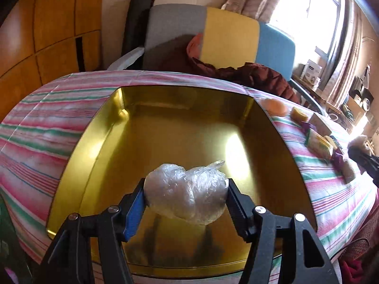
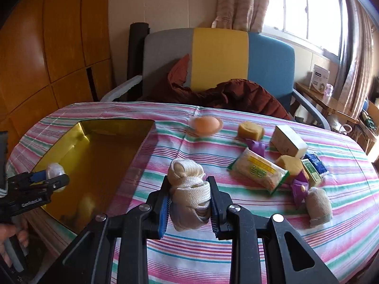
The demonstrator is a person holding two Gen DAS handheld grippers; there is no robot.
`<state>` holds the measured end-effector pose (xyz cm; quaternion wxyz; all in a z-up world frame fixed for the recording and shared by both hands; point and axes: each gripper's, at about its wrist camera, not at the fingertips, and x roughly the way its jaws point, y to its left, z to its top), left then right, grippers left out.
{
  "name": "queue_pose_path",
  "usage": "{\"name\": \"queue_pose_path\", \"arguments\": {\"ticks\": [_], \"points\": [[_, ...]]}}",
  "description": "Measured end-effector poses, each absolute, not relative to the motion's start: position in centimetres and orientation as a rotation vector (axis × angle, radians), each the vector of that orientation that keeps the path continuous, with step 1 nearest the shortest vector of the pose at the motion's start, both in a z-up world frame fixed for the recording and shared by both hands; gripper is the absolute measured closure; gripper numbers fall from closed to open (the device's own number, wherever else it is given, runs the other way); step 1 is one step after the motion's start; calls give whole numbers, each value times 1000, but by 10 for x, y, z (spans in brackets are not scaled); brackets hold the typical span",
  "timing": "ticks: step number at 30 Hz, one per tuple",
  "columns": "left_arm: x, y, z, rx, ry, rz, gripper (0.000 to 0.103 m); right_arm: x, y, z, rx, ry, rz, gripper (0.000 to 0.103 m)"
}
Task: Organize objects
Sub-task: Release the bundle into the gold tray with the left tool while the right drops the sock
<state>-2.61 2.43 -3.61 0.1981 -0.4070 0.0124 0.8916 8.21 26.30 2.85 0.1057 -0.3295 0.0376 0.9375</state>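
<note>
Black two-finger jaws of the left gripper (image 1: 187, 198) clamp a crumpled bundle of clear plastic film (image 1: 187, 189) from both sides, holding it above the near part of a shallow gold metal tray (image 1: 99, 142). The tray sits toward the left edge of a table under a pink, green and white striped cloth (image 1: 47, 123), apparently the collecting point for the loose goods. The bundle hangs clear of the tray floor, placed for a drop inside the rim, not on the cloth.

To the right, the right gripper (image 2: 189, 201) is clenched on a rolled cream woven bandage (image 2: 189, 189), pinching it at mid-length so both ends bulge out. It hovers over bare cloth just beside the tray's right rim, likely next in line for the tray.

Unsorted items crowd the table's right half: a pale orange egg-shaped object (image 2: 206, 124) near the far edge, a yellow sponge-like block (image 2: 250, 130), a white and green carton (image 2: 287, 142), a clear packet with a yellow and green label (image 2: 259, 170), purple wrappers (image 2: 299, 187) and a second cream bandage roll (image 2: 318, 207) toward the near edge. Motion blur makes the egg-shaped object hard to identify with confidence.

Beyond the far edge, a grey, yellow and blue chair (image 2: 220, 56) holds a dark red padded jacket (image 2: 236, 94).
</note>
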Motion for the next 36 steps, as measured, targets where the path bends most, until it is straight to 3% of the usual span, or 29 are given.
{"name": "queue_pose_path", "arguments": {"ticks": [13,16,21,30,36], "points": [[-39,-11,-45,-1295,67,2561,36,46,180,25,-1125,62,2969,74],[-37,-21,-38,-1299,65,2613,31,38,166,21,-1168,42,2992,74],[-39,-48,-30,-1285,-119,2641,24,26,146,9,-1261,48,3017,74],[-28,-79,-7,-1088,-417,2711,24,11,123,-11,-1390,61,3033,74],[-22,-86,7,-994,-476,2761,24,-6,109,-25,-1475,132,3037,74]]}}
